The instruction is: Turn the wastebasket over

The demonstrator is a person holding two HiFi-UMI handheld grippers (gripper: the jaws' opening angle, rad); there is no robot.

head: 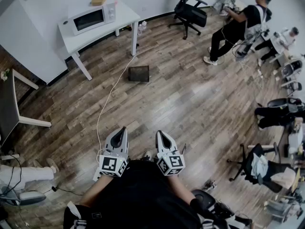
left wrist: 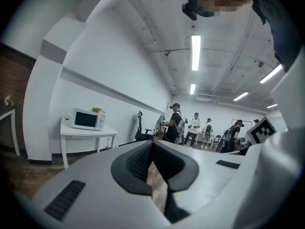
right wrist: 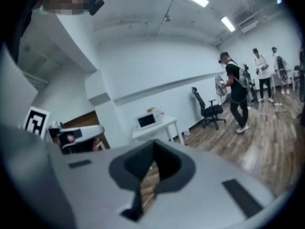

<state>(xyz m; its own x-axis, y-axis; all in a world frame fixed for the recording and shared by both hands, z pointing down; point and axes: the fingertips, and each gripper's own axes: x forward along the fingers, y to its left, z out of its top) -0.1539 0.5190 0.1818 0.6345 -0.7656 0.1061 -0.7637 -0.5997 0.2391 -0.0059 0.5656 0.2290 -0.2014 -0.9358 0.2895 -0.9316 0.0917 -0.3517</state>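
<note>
The wastebasket (head: pixel 138 73) is a dark, square-sided bin on the wooden floor, just in front of the white table; I cannot tell which way up it stands. Both grippers are held close to my body, well short of the bin. My left gripper (head: pixel 121 130) points toward it with its jaws together and nothing between them. My right gripper (head: pixel 162 133) is beside it, also shut and empty. In the left gripper view the left gripper (left wrist: pixel 152 144) has its dark pads meeting at the tips. The right gripper (right wrist: pixel 153 144) shows the same in its own view. The bin is hidden in both gripper views.
A white table (head: pixel 125 14) carries a microwave (head: pixel 89 18). A white cable (head: pixel 108 99) runs across the floor from the table toward me. A black office chair (head: pixel 189 13) stands at the back. A person (head: pixel 238 25) and more chairs (head: pixel 259 163) fill the right side.
</note>
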